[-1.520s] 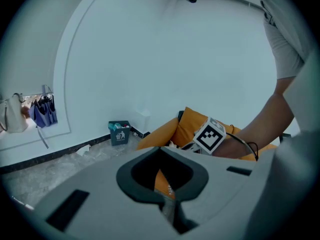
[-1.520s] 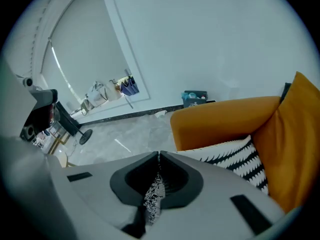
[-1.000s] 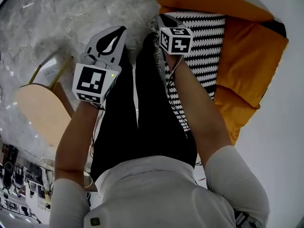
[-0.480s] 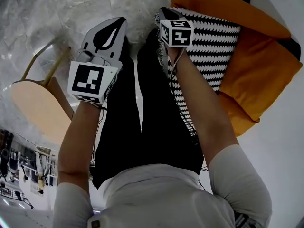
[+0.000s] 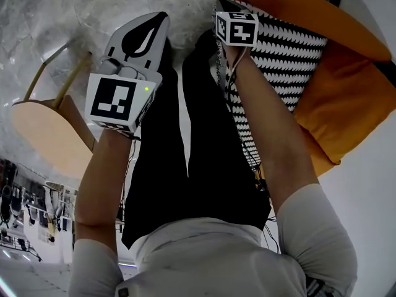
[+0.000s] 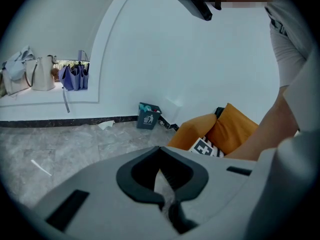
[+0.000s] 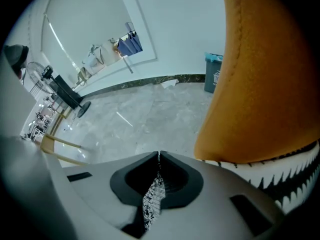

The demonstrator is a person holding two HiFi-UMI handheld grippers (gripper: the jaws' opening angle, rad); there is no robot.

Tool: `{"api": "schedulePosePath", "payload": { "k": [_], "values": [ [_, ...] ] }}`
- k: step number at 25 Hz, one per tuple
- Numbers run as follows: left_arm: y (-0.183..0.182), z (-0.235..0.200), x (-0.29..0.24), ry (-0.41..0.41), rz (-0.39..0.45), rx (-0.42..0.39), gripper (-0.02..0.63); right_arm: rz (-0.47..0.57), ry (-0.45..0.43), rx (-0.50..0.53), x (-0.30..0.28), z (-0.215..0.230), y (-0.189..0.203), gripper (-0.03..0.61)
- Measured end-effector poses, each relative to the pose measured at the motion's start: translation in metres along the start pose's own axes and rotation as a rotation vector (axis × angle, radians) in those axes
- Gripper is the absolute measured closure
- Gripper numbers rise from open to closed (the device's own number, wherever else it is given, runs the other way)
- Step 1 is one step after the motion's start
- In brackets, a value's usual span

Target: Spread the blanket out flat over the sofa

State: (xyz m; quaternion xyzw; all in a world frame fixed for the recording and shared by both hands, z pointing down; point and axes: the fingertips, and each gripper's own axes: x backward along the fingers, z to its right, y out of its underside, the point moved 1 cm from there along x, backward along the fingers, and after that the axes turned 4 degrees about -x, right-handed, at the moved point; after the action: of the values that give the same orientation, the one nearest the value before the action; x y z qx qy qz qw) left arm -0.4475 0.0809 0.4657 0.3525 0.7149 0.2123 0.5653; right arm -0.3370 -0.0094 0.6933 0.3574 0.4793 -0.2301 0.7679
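Room: grey marble floor, white wall with an arched recess. The orange sofa is at your right.
Blanket: the black-and-white zigzag blanket lies over the sofa's near part. Its fringed edge hangs beside your right leg. The orange cushion on the far side shows bare, so I'd say the spread isn't done.
Right claw: pinched shut on a narrow strip of the blanket's patterned edge, just beside the sofa's rounded orange side.
Left claw: jaws drawn together, out over the floor, apart from the blanket in the head view. There's a pale sliver in the slit; can't tell whether it's cloth or floor behind.
Risk, grip: you have a thin bite on the edge only. A hard tug likely pulls it free.
Risk, skew: pulling from one corner alone will probably twist the blanket and rake it off the covered part.
Risk, slide: the hanging edge is near your leg. Catch it and the lot may go to the floor.
Risk, fringe: it could snag in the claw on release.
Writing: none readable. The bin by the wall has a white pictogram and no legible words. The claw cubes carry square markers, not text.
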Motion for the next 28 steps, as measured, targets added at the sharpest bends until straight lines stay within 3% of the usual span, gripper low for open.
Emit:
{"api": "schedulePosePath", "payload": {
  "k": [6, 9, 12, 15, 28],
  "values": [
    [0.002, 0.002, 0.002, 0.006, -0.001, 0.006, 0.604, -0.036, 0.025, 0.01, -0.009, 0.009, 0.008, 0.545],
    [0.0, -0.002, 0.005, 0.011, 0.0, 0.005, 0.604, -0.037, -0.003, 0.012, -0.011, 0.002, 0.006, 0.54],
    [-0.005, -0.003, 0.007, 0.018, 0.018, -0.01, 0.604, -0.012, -0.039, 0.027, -0.009, -0.013, -0.003, 0.459],
    [-0.012, 0.0, 0.014, 0.017, 0.032, -0.023, 0.604, 0.016, -0.053, 0.035, 0.002, -0.026, -0.013, 0.457],
    [-0.11, 0.033, 0.103, 0.053, 0.133, -0.112, 0.604, 0.212, -0.086, 0.031, 0.176, -0.095, -0.077, 0.459]
  ]
}}
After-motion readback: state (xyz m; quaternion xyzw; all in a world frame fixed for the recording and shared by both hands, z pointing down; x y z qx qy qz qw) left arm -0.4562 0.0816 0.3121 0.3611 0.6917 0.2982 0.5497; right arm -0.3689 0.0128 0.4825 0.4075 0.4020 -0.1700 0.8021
